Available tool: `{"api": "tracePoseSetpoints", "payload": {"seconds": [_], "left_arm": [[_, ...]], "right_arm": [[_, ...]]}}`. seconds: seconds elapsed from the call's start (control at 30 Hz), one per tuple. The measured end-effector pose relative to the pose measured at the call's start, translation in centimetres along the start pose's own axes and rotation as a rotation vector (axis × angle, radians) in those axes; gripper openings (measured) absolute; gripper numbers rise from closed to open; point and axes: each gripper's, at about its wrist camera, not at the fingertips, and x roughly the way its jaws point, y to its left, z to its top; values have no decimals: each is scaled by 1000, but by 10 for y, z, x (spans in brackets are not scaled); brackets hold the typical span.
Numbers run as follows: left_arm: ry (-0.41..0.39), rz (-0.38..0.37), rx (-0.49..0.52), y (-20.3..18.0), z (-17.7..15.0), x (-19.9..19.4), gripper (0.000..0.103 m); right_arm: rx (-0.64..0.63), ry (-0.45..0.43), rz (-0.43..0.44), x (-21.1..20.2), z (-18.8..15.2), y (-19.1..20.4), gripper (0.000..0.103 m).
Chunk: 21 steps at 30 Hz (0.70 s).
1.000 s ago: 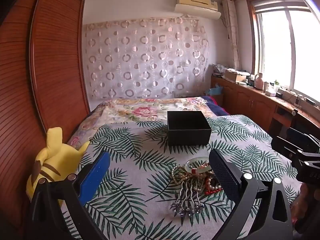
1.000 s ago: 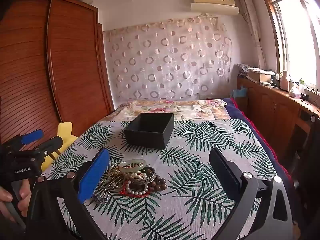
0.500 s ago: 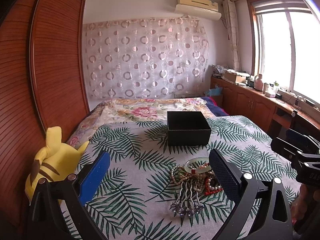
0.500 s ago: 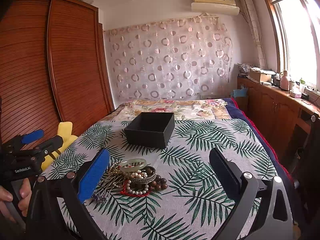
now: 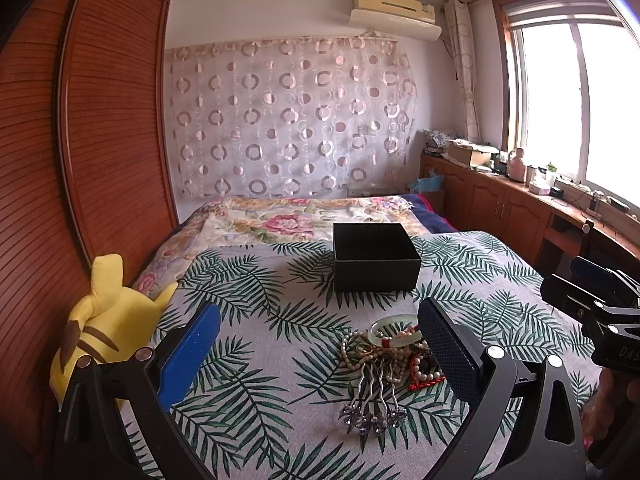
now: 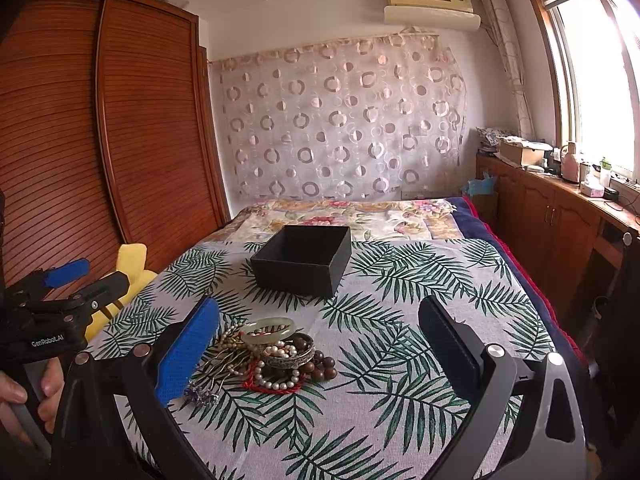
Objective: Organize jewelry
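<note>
Both wide, empty: left gripper (image 5: 318,356), right gripper (image 6: 318,354). Just beyond, on bed (image 6: 420,288): jewelry pile (image 6: 268,354), tangled. Beads likely light, slippery; jade bangle (image 6: 268,330) rigid, probably fragile, so pinch rim. Farther: open black box (image 6: 302,260).

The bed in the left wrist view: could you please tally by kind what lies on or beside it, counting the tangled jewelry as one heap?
Black box: 1
Jewelry heap: 1
Yellow plush toy: 1
Total: 3
</note>
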Motion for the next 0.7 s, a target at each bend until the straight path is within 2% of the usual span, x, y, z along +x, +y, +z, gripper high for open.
{"api": "tracePoseSetpoints", "payload": {"seconds": [0.7], "left_arm": [[-2, -2, -4, -6, 2, -6, 96]], "right_arm": [[-1, -2, 1, -1, -1, 1, 101]]}}
